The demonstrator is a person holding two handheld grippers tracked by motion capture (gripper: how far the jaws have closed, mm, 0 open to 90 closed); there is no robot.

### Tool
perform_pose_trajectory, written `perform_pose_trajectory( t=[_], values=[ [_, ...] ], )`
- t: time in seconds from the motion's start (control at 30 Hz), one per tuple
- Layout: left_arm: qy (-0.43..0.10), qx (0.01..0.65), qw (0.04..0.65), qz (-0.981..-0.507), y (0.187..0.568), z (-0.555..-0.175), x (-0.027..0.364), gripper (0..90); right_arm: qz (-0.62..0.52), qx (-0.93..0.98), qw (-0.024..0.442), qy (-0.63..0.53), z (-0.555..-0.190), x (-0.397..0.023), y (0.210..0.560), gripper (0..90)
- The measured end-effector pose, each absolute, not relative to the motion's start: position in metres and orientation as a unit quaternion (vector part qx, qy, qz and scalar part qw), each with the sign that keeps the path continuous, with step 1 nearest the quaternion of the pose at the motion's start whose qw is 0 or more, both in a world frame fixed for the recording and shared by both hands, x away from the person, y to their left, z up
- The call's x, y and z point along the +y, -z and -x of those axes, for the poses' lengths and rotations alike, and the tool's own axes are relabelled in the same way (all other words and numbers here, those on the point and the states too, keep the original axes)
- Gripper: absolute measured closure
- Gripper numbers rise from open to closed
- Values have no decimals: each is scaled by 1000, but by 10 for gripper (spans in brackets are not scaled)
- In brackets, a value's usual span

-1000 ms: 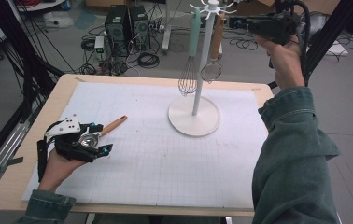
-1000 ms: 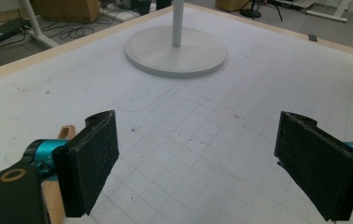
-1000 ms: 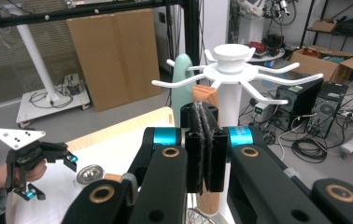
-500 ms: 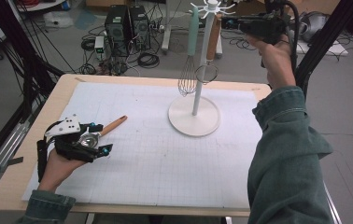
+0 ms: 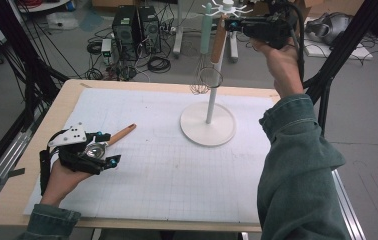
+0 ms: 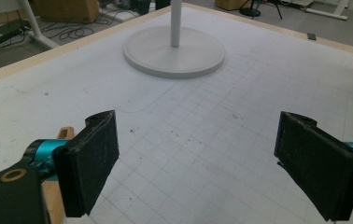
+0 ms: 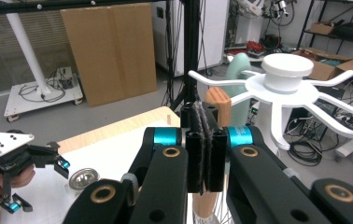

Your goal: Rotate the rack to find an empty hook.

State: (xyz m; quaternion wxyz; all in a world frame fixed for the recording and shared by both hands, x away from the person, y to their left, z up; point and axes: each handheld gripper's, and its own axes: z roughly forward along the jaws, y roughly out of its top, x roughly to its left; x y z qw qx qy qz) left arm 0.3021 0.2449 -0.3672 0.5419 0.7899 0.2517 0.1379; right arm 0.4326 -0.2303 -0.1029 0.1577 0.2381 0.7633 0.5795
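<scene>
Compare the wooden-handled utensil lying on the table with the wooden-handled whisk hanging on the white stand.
The wooden-handled utensil with a metal bowl lies flat on the white gridded mat, beside the open left claw. The wooden-handled wire whisk hangs upright from the white stand, handle up, near the shut right claw. The utensil's metal end is a solid bowl, the whisk's open wire loops. Both have light wooden handles.

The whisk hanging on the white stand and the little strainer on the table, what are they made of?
The wire whisk with the wooden handle: thin loops look like bare metal wire; its handle shows light brown wood grain in the right gripper view. The small round strainer with the wooden handle: a shiny silvery bowl, probably steel, on an orange-brown wooden-looking handle. The white hanging stand looks matte, painted metal or plastic; I can't tell which.
</scene>
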Motion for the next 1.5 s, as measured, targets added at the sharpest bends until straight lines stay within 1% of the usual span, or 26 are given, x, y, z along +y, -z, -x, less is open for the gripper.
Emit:
perform_pose_trajectory(
  t=[0.17, 0.4, 0.7, 0.93, 1.5],
  values=[
    [-138, 252, 542, -790, 367, -302, 245, 143, -228, 764, 157, -583, -427, -237, 102, 897],
    [-136, 251, 541, -791, 367, -302, 244, 143, -237, 756, 164, -588, -420, -259, 103, 897],
    [-137, 249, 542, -791, 367, -302, 243, 143, -260, 744, 174, -590, -424, -280, 99, 898],
    [-137, 251, 541, -791, 368, -302, 244, 143, -264, 749, 175, -582, -435, -275, 98, 897],
    [-136, 251, 541, -791, 366, -301, 244, 143, -241, 762, 166, -578, -433, -242, 101, 897]
  ],
)
